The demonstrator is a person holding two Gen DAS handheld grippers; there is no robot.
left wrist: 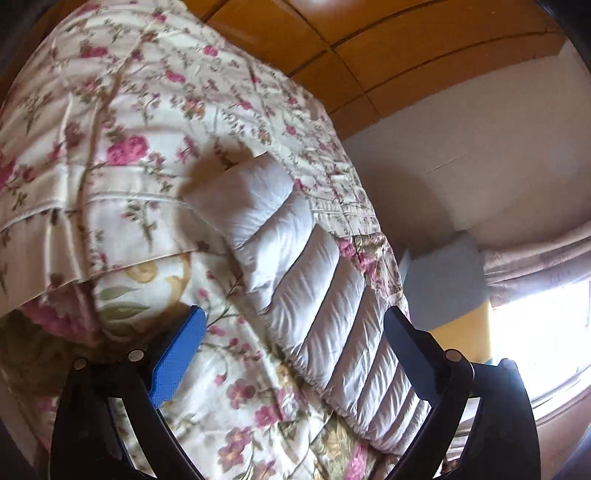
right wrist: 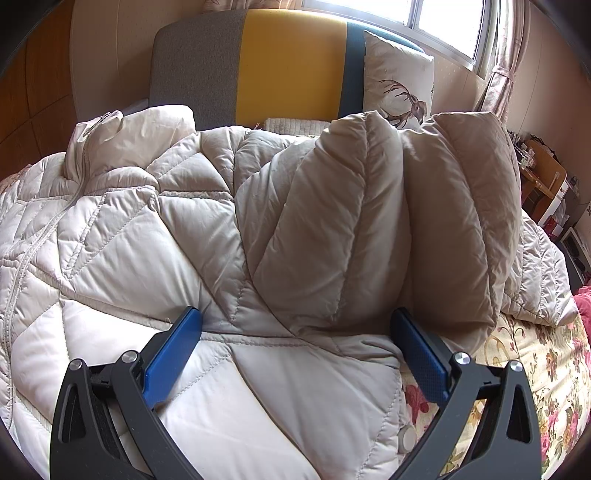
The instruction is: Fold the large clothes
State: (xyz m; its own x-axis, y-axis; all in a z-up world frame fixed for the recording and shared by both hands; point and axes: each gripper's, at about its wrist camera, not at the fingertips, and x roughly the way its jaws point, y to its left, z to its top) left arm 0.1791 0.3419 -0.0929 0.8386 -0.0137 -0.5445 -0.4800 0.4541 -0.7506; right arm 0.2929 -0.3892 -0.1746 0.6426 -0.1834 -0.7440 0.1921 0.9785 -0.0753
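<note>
A large cream quilted puffer coat (right wrist: 177, 236) lies spread on a bed with a floral cover (right wrist: 535, 362). Its zipper (right wrist: 22, 266) runs down the left side. One sleeve (right wrist: 369, 221) is folded over the body and bulges upward. My right gripper (right wrist: 295, 332) is open, low over the coat's right part, fingers either side of the sleeve's base, holding nothing. In the left wrist view a white quilted part of the coat (left wrist: 325, 295) lies on the floral cover (left wrist: 147, 110). My left gripper (left wrist: 291, 332) is open just above it, empty.
A grey, yellow and teal headboard (right wrist: 288, 62) stands behind the coat, with a deer-print pillow (right wrist: 399, 77) leaning on it. A window (right wrist: 424, 18) and pink curtain (right wrist: 502, 55) are at the right. A cluttered desk (right wrist: 543, 177) stands beside the bed. Wooden panels (left wrist: 369, 44) line the wall.
</note>
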